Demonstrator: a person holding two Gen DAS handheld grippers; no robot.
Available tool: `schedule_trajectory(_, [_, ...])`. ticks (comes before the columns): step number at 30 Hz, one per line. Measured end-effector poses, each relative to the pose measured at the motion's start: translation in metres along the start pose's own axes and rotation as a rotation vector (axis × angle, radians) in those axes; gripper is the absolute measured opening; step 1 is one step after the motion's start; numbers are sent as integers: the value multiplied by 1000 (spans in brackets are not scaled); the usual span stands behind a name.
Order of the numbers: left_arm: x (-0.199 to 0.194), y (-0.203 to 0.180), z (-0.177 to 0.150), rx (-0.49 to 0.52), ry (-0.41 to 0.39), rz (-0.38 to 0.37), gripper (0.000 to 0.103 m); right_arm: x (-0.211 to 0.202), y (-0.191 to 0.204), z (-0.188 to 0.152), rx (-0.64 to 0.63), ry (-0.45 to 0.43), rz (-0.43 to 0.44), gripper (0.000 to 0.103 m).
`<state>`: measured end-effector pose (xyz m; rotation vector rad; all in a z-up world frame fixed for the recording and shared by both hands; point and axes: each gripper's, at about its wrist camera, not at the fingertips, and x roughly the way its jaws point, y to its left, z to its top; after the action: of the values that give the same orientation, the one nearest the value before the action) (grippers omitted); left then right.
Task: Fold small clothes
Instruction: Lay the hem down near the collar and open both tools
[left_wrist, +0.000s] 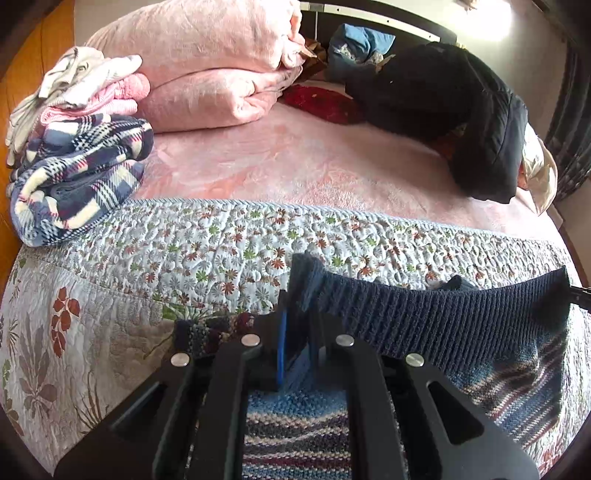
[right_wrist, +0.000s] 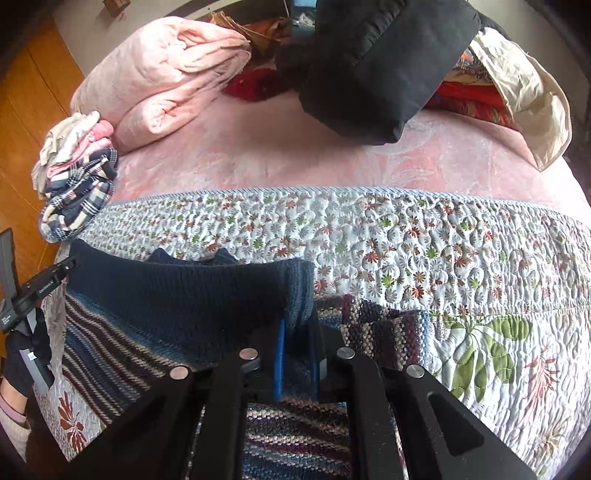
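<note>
Navy ribbed hem of striped sweater (left_wrist: 443, 325) pinched by left tool (left_wrist: 295, 325) and right tool (right_wrist: 297, 332); white tool lettering unreadable.

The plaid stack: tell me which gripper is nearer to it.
Left. The left gripper holds the sweater end on the plaid stack's side; the right gripper holds the far end.

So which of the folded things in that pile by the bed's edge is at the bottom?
The blue, white and red checked fleece. The pink knit and the pale grey garment lie stacked on top of it.
</note>
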<state>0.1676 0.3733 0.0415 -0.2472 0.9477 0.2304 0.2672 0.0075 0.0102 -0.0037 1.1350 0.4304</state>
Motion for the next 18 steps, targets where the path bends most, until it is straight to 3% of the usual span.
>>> schedule_trajectory(8, [37,2,-6,10,63,32,10,36,-5,-2,7,47,-31,11])
schedule_trajectory(18, [63,6,-13,1,113,78,25,68,-11,-6,21,95,-83,13])
